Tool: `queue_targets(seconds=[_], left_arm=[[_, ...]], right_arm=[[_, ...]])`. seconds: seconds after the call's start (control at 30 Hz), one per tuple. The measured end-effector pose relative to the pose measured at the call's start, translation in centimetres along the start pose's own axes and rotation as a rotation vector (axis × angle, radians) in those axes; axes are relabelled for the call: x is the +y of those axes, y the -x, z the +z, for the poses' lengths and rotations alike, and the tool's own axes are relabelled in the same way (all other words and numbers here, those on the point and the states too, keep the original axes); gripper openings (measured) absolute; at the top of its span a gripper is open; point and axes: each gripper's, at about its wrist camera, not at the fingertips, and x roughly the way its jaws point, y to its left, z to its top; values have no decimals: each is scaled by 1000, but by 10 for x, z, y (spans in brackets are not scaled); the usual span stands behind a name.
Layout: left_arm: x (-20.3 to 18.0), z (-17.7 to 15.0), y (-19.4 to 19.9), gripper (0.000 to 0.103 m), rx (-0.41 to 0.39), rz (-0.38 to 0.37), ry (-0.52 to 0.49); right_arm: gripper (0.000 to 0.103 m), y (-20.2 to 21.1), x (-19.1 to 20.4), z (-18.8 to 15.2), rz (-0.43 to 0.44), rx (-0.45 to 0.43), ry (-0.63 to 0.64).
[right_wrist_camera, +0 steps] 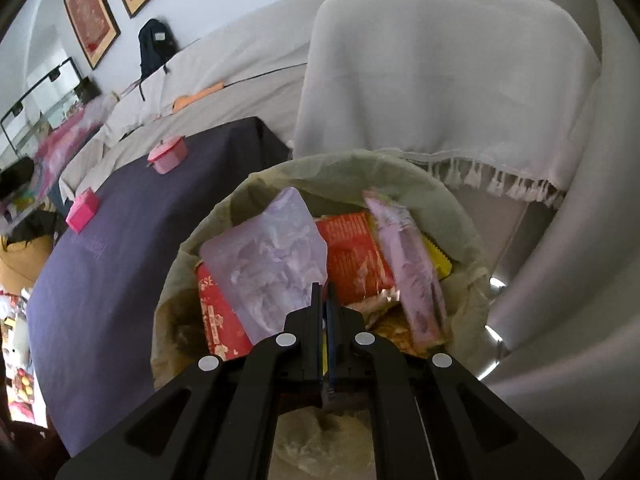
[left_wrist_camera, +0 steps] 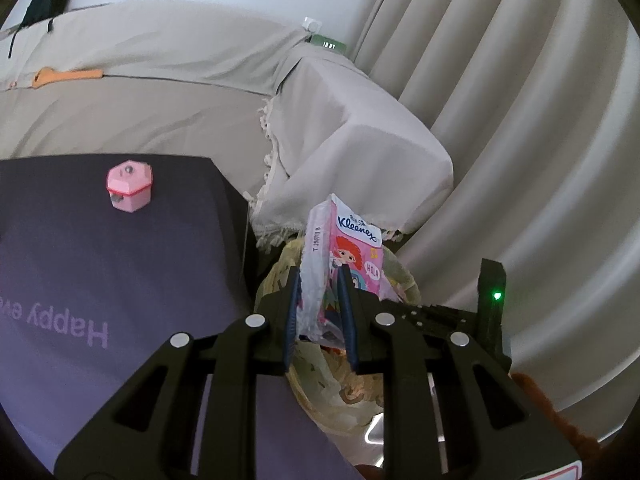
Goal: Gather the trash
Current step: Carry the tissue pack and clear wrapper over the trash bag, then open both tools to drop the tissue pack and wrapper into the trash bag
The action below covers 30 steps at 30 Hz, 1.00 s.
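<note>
Hovering over the bin point(right_wrist_camera: 460, 216), both grippers are right at the drop zone. The left gripper point(left_wrist_camera: 318, 280) has its jaws clamped on a pink Kleenex tissue pack point(left_wrist_camera: 352, 244), which stands upright between the pads just above the bag-lined rim. The right gripper point(right_wrist_camera: 323, 292) has its jaws pressed together on the corner of a pale, crinkled plastic wrapper point(right_wrist_camera: 268, 264) — that wrapper hangs over the bin's near-left side. Inside lie red wrappers point(right_wrist_camera: 356, 260) and a pink packet point(right_wrist_camera: 408, 264) at the right. To the left sits the purple-covered table point(right_wrist_camera: 120, 280), with a pink hexagonal box point(left_wrist_camera: 129, 185) at its far end — well apart from the bin.
</note>
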Motion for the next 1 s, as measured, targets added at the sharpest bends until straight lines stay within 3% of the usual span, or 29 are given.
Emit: queue_targets(seconds=[0.13,0.23,0.27,0.43,0.6,0.77,1.0], left_arm=[[-2,-7,-15,18,32,-24,14],[-8,-12,-28,18,56,-43,10],[-10,-14,-33,18,66,-47,9],[-16,-25,-60,18,128,-63,27],[-30,-35,-93,18,162,-42,-21],[-51,-49,-136,18,213,85,-168],[-49,-43,-173,18,253,156,-192]], right_arm=[[12,14,0,4,51,-38,-2],[47,33,3,7,35,-91,28],[50,41,5,7,33,-114,36],[50,68,-2,7,-32,-191,33],[50,85,-22,6,-60,-241,-7],[50,92,-40,1,-32,-270,-70],[50,87,-48,-2,-22,-259,-97]])
